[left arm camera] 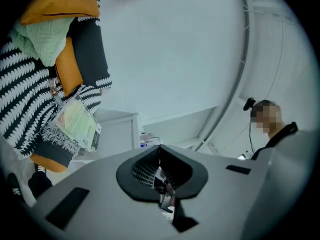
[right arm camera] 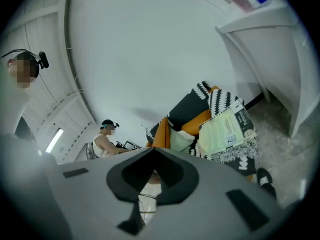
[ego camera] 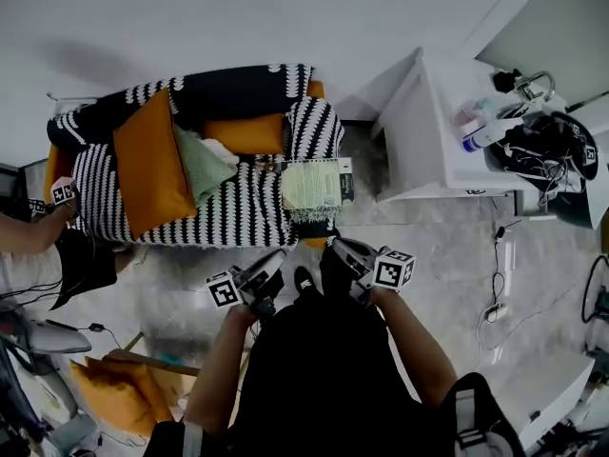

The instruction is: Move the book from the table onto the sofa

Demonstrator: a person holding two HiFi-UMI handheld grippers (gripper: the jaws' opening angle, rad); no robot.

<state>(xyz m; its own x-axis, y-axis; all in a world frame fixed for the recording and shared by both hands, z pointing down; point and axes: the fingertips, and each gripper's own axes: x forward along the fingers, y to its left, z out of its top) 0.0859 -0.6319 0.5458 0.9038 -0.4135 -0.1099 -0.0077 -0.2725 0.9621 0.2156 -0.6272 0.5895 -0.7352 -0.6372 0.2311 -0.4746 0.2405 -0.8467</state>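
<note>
Book: the pale green paperback book [ego camera: 317, 184] lies flat, cover up, on the right end of the black-and-white zigzag-covered sofa [ego camera: 228, 215], over the fringed edge of the throw.
Book to grippers: ahead of both tips and touching neither, slightly nearer the right one.
Book axis: long side runs along the sofa's length; the short edge with a dark band points toward the white table [ego camera: 428, 131].
Left gripper [ego camera: 276, 260]: jaws pressed together, nothing between them, held close to the person's body.
Right gripper [ego camera: 335, 246]: jaws likewise closed and empty, beside the left.
Sofa neighbours: a large orange cushion [ego camera: 152, 165] and a pale green cushion [ego camera: 203, 165] lie left of the book, apart from it.
</note>
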